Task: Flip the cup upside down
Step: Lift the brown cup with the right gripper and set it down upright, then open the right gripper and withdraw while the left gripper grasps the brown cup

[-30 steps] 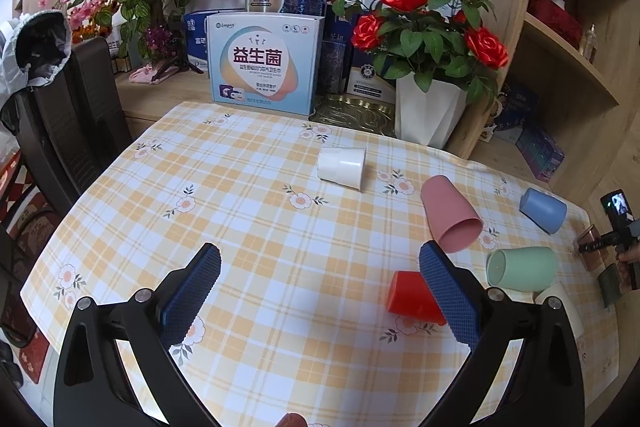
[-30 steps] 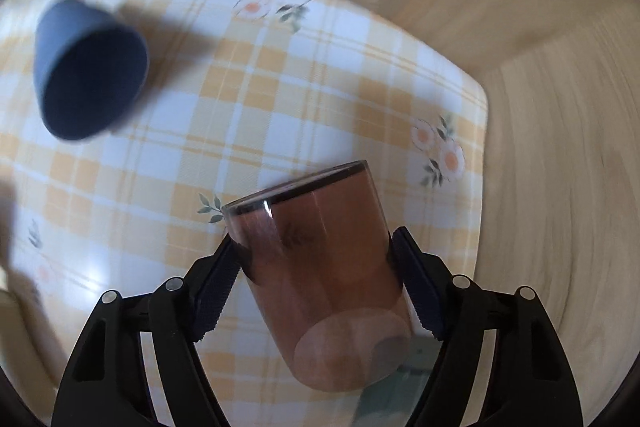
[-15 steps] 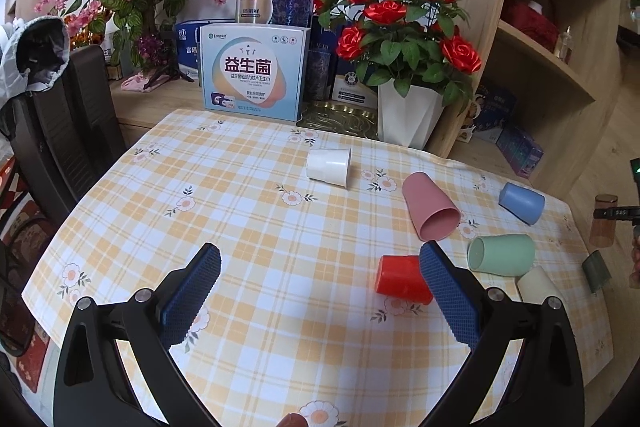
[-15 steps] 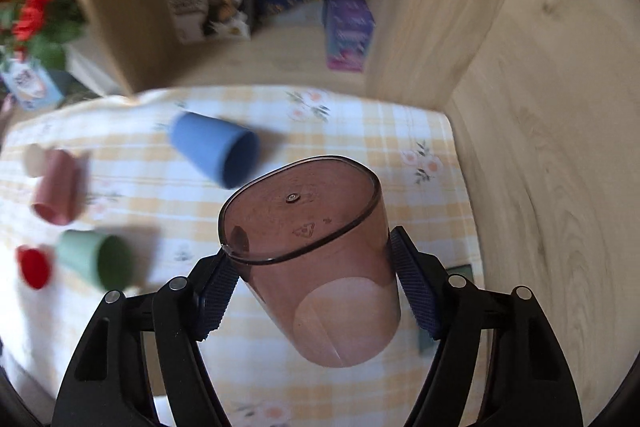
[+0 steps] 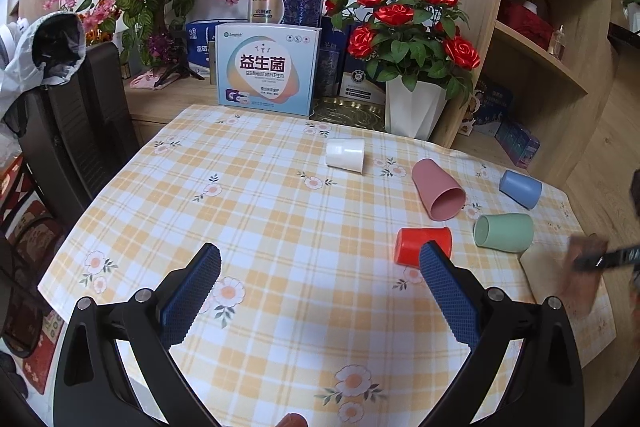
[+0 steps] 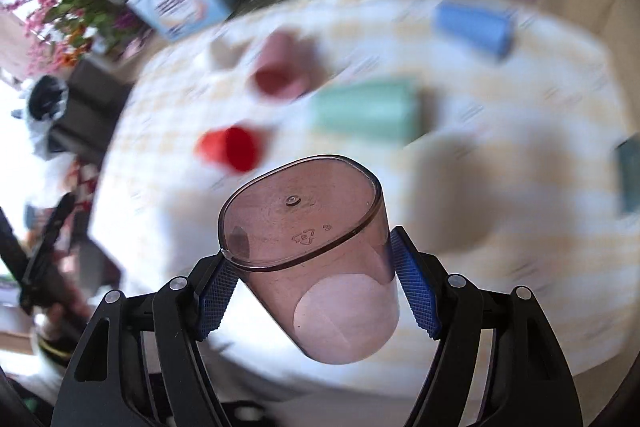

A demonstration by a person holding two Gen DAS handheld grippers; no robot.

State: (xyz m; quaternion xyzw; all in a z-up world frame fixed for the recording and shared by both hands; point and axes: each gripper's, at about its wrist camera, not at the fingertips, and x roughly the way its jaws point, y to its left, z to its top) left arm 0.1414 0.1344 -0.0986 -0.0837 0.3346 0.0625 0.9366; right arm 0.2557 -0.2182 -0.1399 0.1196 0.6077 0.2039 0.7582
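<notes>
My right gripper (image 6: 314, 287) is shut on a clear brownish plastic cup (image 6: 316, 259), held in the air above the table, its flat base turned away from the camera. In the left wrist view the cup (image 5: 586, 253) is a blurred brown patch at the right table edge. My left gripper (image 5: 320, 291) is open and empty, above the near part of the checked tablecloth (image 5: 280, 227). On the table lie several cups on their sides: white (image 5: 345, 155), pink (image 5: 438, 195), blue (image 5: 520, 188), green (image 5: 504, 232) and red (image 5: 420, 245).
A white vase of red roses (image 5: 414, 111) and a printed box (image 5: 268, 71) stand at the table's far edge. Wooden shelves (image 5: 552, 67) rise at the right. A black chair (image 5: 76, 131) with a jacket stands at the left. A small dark object (image 6: 630, 175) lies near the right table edge.
My right gripper has swung round with the cup, from facing the shelf corner to facing the table's cups; its view is motion-blurred. The left gripper has pulled back slightly and stays open.
</notes>
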